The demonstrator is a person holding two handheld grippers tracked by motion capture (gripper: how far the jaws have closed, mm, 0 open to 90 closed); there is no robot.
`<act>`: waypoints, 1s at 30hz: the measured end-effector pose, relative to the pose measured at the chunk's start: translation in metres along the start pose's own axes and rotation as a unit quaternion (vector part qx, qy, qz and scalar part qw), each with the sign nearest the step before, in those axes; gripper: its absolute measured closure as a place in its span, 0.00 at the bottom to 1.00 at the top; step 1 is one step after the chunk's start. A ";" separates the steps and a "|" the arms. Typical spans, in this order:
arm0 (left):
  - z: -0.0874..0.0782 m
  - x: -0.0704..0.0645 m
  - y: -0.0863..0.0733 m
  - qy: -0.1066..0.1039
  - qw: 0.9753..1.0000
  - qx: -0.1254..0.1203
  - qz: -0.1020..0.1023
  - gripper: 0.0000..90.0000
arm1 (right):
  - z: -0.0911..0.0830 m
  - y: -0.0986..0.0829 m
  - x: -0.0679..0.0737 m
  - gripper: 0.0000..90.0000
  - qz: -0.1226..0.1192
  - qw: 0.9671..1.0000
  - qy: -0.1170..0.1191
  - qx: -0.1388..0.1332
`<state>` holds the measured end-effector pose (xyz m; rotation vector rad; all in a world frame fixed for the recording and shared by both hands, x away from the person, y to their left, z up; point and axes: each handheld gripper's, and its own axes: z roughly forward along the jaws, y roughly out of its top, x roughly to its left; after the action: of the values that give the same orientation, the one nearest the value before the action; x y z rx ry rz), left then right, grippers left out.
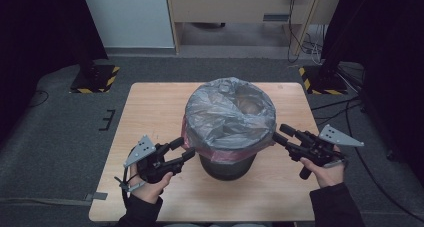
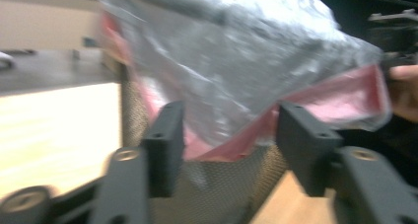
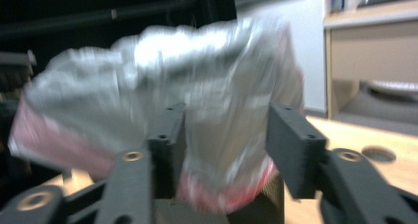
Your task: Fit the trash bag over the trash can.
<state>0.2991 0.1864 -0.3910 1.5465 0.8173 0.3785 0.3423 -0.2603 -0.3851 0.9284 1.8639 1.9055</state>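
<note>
From above, the dark mesh waste bin (image 1: 227, 164) lined with a crinkled grey plastic bag (image 1: 230, 117) stands mid-table on the pale wooden table (image 1: 145, 104), bare board all round. My left gripper (image 1: 184, 149) and right gripper (image 1: 281, 135) flank its rim. In the left gripper view my jaws gape around the bag's pink-edged hem (image 2: 236, 145). In the right gripper view they're spread too, bag (image 3: 197, 105) between.

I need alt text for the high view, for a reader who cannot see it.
A dark mesh bin lined with a grey plastic bag stands on a wooden table. The left gripper and right gripper, both open, reach toward the bag's lower edge from either side.
</note>
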 end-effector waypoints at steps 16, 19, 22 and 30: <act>-0.004 0.028 -0.026 0.078 0.997 0.006 0.001 0.25 | 0.044 0.090 -0.002 0.29 0.027 0.994 -0.033 -0.099; -0.002 0.036 -0.035 0.092 0.996 0.020 -0.003 0.25 | 0.064 0.106 0.006 0.28 0.017 0.995 -0.031 -0.090; 0.001 0.042 -0.046 0.097 0.994 0.038 -0.014 0.25 | 0.085 0.120 0.015 0.28 0.013 0.996 -0.028 -0.086; 0.008 0.049 -0.058 0.100 0.993 0.067 -0.017 0.26 | 0.149 0.124 0.047 0.30 -0.016 1.000 -0.021 -0.010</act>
<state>0.3230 0.2121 -0.4592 1.6340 1.0421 0.4661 0.4289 -0.1285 -0.2633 0.9197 1.8224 1.8687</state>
